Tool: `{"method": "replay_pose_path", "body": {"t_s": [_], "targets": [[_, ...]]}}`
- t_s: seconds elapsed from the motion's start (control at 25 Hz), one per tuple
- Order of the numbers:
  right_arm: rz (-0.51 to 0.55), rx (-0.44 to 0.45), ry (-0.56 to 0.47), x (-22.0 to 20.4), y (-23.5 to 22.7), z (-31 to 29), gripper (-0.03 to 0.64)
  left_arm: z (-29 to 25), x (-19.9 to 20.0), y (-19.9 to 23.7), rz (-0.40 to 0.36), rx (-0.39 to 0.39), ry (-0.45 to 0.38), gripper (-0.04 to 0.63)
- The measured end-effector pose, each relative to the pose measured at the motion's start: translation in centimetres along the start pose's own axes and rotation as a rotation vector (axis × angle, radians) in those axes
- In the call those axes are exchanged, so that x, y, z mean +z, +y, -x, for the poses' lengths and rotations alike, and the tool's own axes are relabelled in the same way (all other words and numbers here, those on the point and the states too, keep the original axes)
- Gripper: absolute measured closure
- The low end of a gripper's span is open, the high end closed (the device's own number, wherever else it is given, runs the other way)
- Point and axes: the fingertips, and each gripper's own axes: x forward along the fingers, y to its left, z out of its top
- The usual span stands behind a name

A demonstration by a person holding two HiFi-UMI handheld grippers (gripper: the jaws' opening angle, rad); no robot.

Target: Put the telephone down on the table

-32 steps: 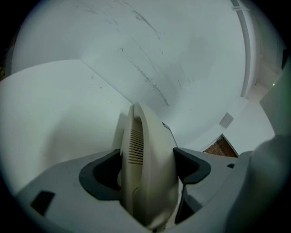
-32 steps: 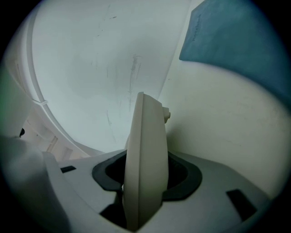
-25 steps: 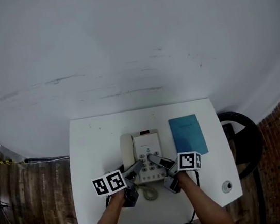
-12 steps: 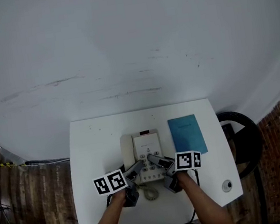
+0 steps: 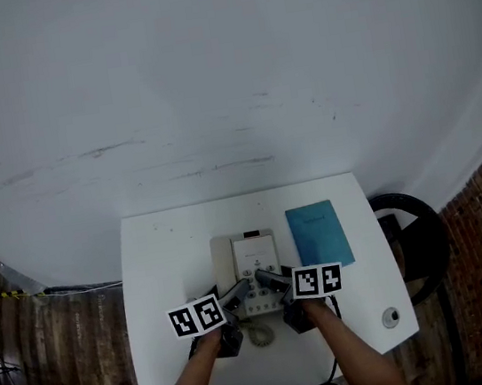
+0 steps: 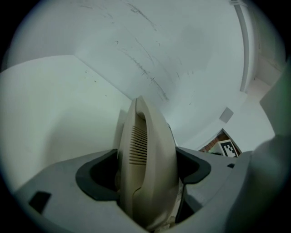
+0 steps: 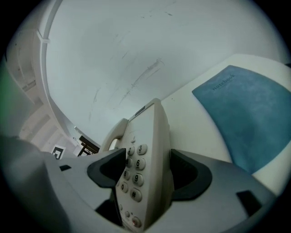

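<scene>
A beige desk telephone (image 5: 255, 257) rests on the white table (image 5: 162, 262), handset on its left side, keypad toward me. My left gripper (image 5: 237, 290) is at its near left corner; in the left gripper view the handset side of the telephone (image 6: 145, 154) fills the jaws of the left gripper (image 6: 148, 169), pads against it. At the near right corner is my right gripper (image 5: 268, 278). Its jaws have just been opening. The keypad end (image 7: 145, 150) stands between the jaws of the right gripper (image 7: 148, 172), which no longer squeeze it.
A blue notebook (image 5: 319, 234) lies flat just right of the phone, also visible as the notebook (image 7: 245, 118). The coiled cord (image 5: 258, 332) sits between my forearms. A small round object (image 5: 391, 318) lies near the table's front right corner. A black round stool (image 5: 414, 242) stands beyond the right edge.
The right gripper has rolled, its marker cube shifting slightly left and turning. The left gripper and the telephone have stayed in place.
</scene>
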Motion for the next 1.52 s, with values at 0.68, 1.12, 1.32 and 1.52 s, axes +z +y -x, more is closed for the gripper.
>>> {"method": "replay_pose_path", "body": {"t_s": [0.68,1.12,1.32,1.52], "targets": [[0.148,-0.166,-0.106,2.5,1.5,3.7,0.4,0.9,1.9,-0.6,-0.11,0.055,-0.004,0.221],[0.284,-0.1,-0.228,6.3,5.9,8.1,0.501,5.5,7.6,-7.7,-0.342,0.071,-0.181,0.232],[0.36,-0.069,-0.289,8.2,7.4,11.4,0.535,6.9,8.0,-11.9,-0.46,0.101,-0.245,0.299],[0.449,-0.033,-0.355,9.7,9.1,14.6,0.566,7.9,7.1,-15.3,-0.51,0.101,-0.289,0.338]]}}
